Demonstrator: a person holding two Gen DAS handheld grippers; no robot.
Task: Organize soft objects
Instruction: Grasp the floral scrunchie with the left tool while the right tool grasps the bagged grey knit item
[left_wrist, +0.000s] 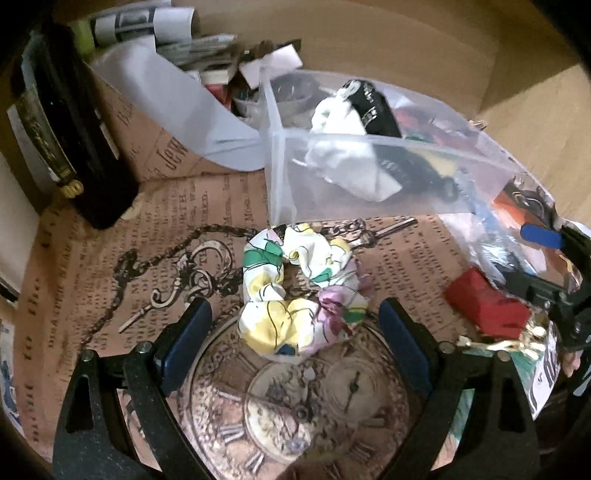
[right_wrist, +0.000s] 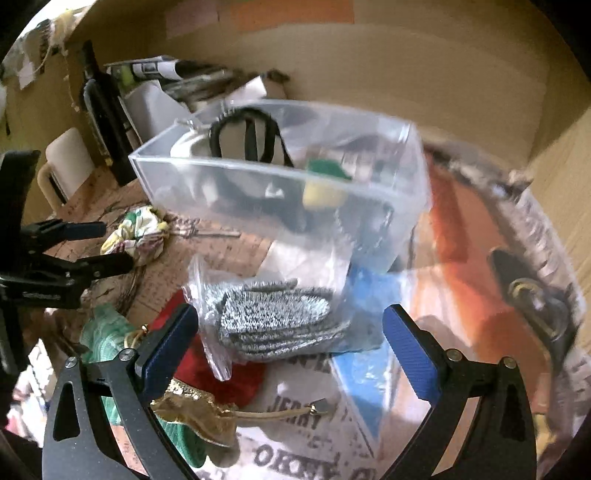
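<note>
The scrunchie (left_wrist: 301, 288) lies on the table (left_wrist: 424, 254) straight ahead of the left gripper (left_wrist: 295, 325), partly between its fingers (left_wrist: 184, 343), which stand wide apart and empty. It sits just in front of the clear bin (left_wrist: 369, 173). The left gripper is much the nearer and points at it low and level. The right gripper (right_wrist: 291, 347), fingers also apart and holding nothing, faces a bag of grey socks (right_wrist: 273, 317), which leans against that bin.

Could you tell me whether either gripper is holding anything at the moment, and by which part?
Nothing is held: the left gripper is open around the floral scrunchie, and the right gripper is open.
</note>
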